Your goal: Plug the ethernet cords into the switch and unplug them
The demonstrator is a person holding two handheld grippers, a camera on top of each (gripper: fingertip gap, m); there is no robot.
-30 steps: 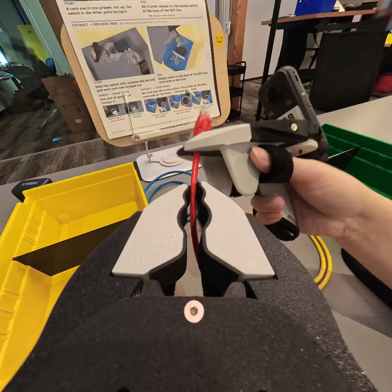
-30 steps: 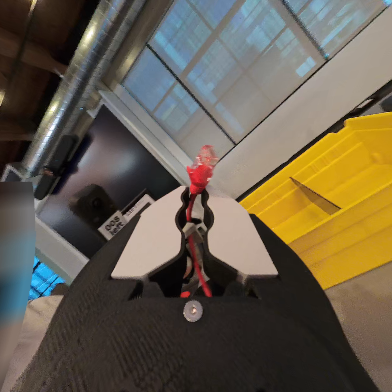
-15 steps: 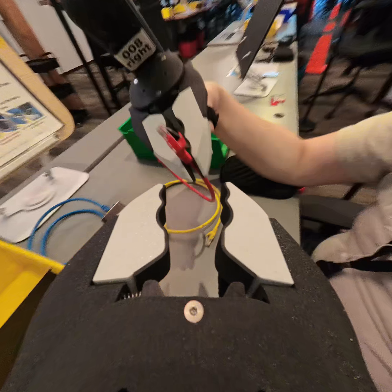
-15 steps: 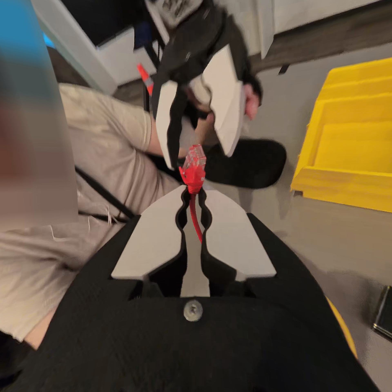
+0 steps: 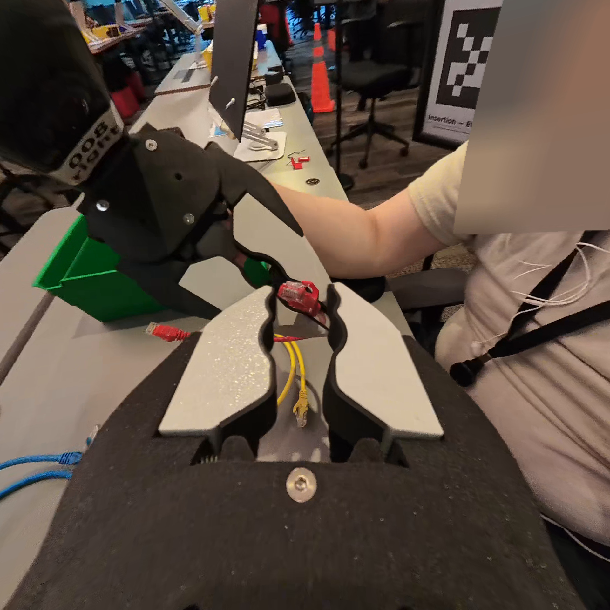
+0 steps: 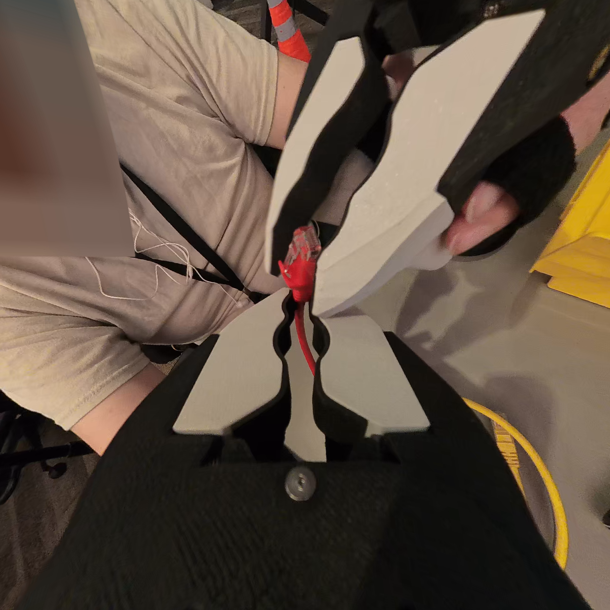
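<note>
Currently, by label:
Right gripper (image 6: 302, 302): fingertips clamped on the red ethernet cord (image 6: 305, 343) just behind its plug (image 6: 302, 254).
Left gripper (image 5: 301, 290): jaws apart, straddling that plug (image 5: 298, 294), pads not pressing.
Progress: judged early; nothing plugged, switch not in view.
Loose cords: yellow (image 5: 290, 369), blue (image 5: 33, 462) on table (image 5: 49, 379).
Pose: grippers nose to nose above the table.

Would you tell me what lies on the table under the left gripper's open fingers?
Between the left gripper's fingers, a yellow cord shows on the grey table, its plug pointing toward the camera. Where the cord runs beneath the fingers is covered.
</note>
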